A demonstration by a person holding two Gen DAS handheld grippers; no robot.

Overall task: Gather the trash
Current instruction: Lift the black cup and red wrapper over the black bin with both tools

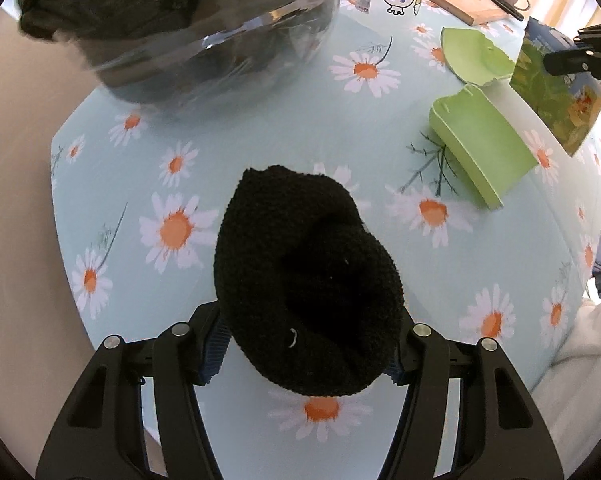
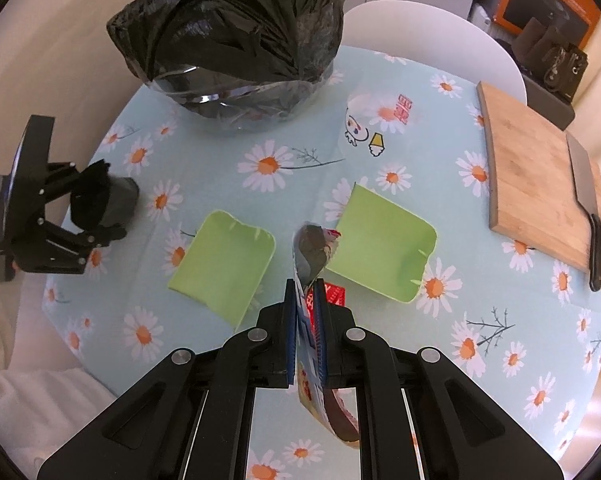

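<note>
My left gripper (image 1: 306, 354) is shut on a black fuzzy cloth (image 1: 304, 280) and holds it above the daisy tablecloth (image 1: 260, 136); it also shows at the left of the right wrist view (image 2: 100, 208). My right gripper (image 2: 305, 320) is shut on a colourful snack wrapper (image 2: 310, 256), which also shows at the right of the left wrist view (image 1: 556, 92). A clear bin lined with a black trash bag (image 2: 236, 40) stands at the table's far side. Two pieces of a broken green plate (image 2: 224, 260) (image 2: 384, 244) lie on the table.
A clear plastic wrapper with a cartoon print (image 2: 364, 124) lies near the bin. A wooden cutting board (image 2: 536, 176) with a cleaver (image 2: 584, 184) sits at the right. A white chair (image 2: 432, 32) stands behind the table.
</note>
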